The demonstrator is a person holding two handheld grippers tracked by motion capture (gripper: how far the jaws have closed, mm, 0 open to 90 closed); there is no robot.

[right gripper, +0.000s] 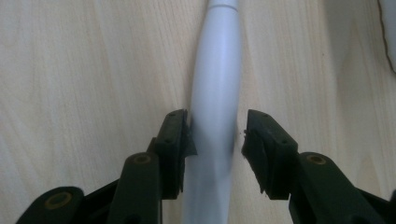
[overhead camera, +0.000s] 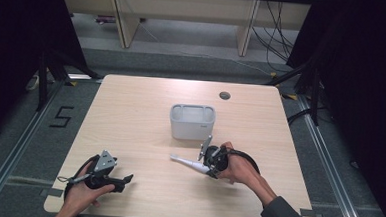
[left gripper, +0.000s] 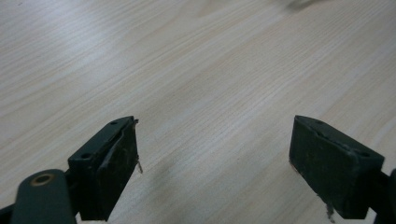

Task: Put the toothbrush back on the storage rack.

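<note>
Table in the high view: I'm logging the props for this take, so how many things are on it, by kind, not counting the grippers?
White toothbrush, lying between the right gripper's jaws: 1
White holder box, standing behind it: 1
Total: 2

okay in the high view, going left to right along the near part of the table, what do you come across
Left tool → white toothbrush lying on the wooden table → right tool, its jaws around the toothbrush handle.
</note>
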